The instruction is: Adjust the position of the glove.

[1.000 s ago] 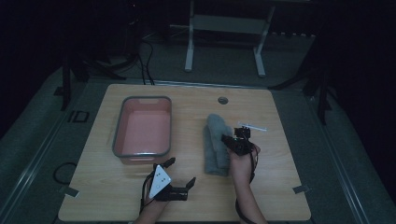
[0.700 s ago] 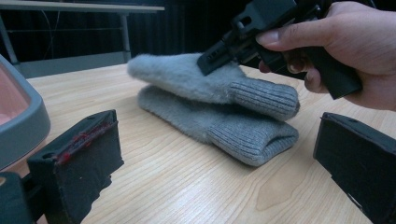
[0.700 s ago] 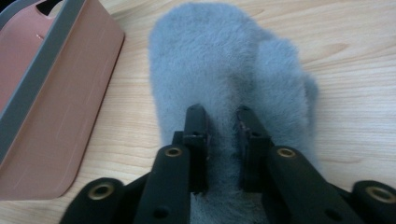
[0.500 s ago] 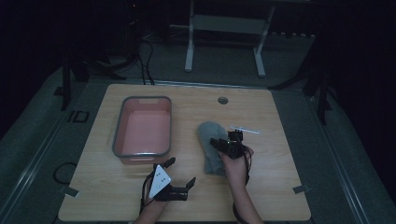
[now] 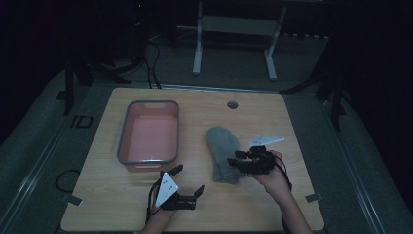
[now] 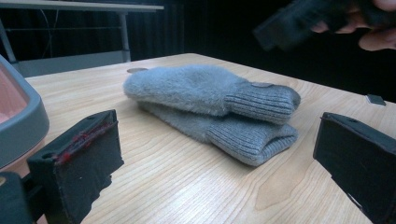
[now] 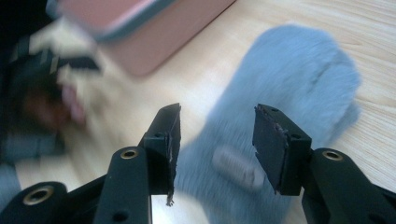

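Observation:
A pair of grey fuzzy mittens (image 5: 222, 152) lies stacked on the wooden table (image 5: 292, 122), right of centre, ribbed cuffs (image 6: 261, 100) toward the front. My right gripper (image 5: 234, 163) hovers open just above the cuff end, jaws pointing left; in the right gripper view the mitten (image 7: 289, 88) lies under and between the jaws (image 7: 215, 140), a small tag (image 7: 236, 170) below them. My left gripper (image 5: 190, 181) rests open near the front edge, left of the mittens, with nothing between its jaws (image 6: 219, 154).
A pink tub with a grey rim (image 5: 148, 105) stands on the left half of the table. A round cable hole (image 5: 232, 105) sits near the far edge. A metal stand (image 5: 234, 29) rises behind the table. Tape marks (image 5: 311, 198) lie near the front corners.
My right gripper has swung from the mittens' right side down toward the cuff end, turning to point left. The left gripper has stayed put.

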{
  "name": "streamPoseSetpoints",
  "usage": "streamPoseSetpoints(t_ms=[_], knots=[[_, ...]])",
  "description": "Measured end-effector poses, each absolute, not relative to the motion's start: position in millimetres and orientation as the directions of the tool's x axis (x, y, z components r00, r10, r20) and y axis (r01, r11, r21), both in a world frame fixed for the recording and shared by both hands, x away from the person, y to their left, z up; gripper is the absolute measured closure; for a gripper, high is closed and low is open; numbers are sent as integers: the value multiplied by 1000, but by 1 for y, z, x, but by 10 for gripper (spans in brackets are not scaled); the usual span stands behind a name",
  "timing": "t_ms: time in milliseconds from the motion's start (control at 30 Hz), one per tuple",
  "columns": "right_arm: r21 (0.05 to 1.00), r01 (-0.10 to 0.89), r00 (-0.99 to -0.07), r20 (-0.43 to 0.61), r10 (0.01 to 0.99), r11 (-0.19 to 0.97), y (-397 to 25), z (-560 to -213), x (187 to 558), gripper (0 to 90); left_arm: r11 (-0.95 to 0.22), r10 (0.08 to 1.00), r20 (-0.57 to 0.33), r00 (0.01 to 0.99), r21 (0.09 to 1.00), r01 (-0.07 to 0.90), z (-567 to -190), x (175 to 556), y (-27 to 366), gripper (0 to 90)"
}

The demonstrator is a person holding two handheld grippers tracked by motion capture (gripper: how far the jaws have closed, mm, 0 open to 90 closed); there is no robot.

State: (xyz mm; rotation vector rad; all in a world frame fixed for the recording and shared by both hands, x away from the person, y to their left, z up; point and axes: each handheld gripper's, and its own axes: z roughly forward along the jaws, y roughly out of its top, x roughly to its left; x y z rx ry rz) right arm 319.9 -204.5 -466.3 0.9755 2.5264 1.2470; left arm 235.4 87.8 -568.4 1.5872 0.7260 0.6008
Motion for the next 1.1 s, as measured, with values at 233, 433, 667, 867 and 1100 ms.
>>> streamPoseSetpoints(t_ms=[233, 433, 667, 867, 1100], knots=[[703, 240, -845, -187, 500, 669, -206, -484, 296, 510, -73, 743, -25, 669, 990, 119, -568, 236, 88, 11], [583, 145, -863, -321, 390, 800, -193, -499, 296, 475, -71, 742, -29, 670, 990, 122, -568, 236, 88, 11], [563, 214, -866, -269, 421, 799, -188, -496, 304, 790, -67, 742, -33, 670, 990, 123, -568, 236, 88, 11], [621, 208, -793, -345, 502, 756, -185, -466, 294, 826, -68, 741, -32, 670, 990, 123, -568, 236, 88, 11], [572, 231, -765, -393, 510, 787, -164, -461, 284, 831, -68, 741, -33, 671, 990, 125, -568, 236, 89, 11]])
